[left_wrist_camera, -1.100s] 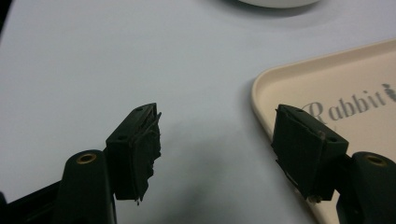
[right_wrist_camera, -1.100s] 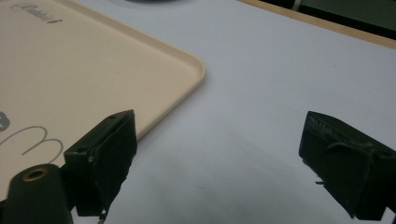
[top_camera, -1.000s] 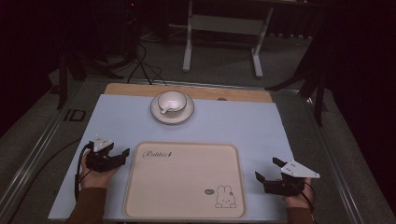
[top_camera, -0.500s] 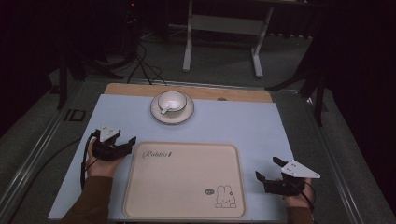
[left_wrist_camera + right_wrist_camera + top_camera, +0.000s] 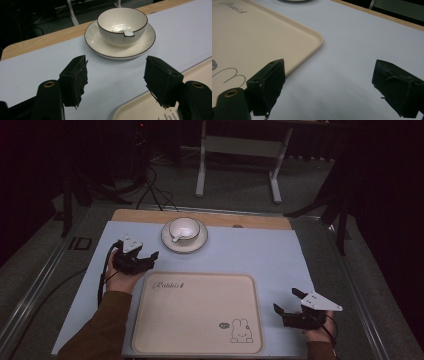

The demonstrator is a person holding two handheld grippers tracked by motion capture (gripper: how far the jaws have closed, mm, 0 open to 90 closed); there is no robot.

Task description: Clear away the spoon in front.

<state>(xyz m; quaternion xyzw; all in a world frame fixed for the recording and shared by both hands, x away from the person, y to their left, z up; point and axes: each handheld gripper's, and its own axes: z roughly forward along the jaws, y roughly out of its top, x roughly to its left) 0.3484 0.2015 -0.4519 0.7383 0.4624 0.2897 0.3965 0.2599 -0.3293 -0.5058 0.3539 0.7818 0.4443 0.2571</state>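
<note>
Standing on a saucer (image 5: 184, 237) near the far edge of the table (image 5: 260, 251), a white bowl (image 5: 184, 228) is seen with a white spoon (image 5: 178, 238) lying inside it. In the left gripper view the bowl (image 5: 122, 25) is centred on the ribbed, dark-rimmed saucer (image 5: 100, 41), and the spoon (image 5: 127, 32) rests against the near inner wall; how far its handle runs cannot be made out.

The left gripper (image 5: 148, 259) is held just short of the saucer, pointed toward it, apart from it. Its jaws have just been closing a little, yet a wide gap is kept between them and nothing is held (the bare blue mat is seen between the pads (image 5: 77, 80)). In its own view the left gripper (image 5: 116, 83) is aimed at the saucer's near rim.

A cream tray (image 5: 197, 312) with a rabbit drawing is laid on the near half of the table, between the two hands; its far left corner lies just beside the left gripper.

The right gripper (image 5: 286, 301) is held at the tray's right edge, near the table's front. Its jaws are spread wide and empty, and in the right gripper view the tray (image 5: 257, 37) corner is seen beyond the right gripper (image 5: 329, 82).
</note>
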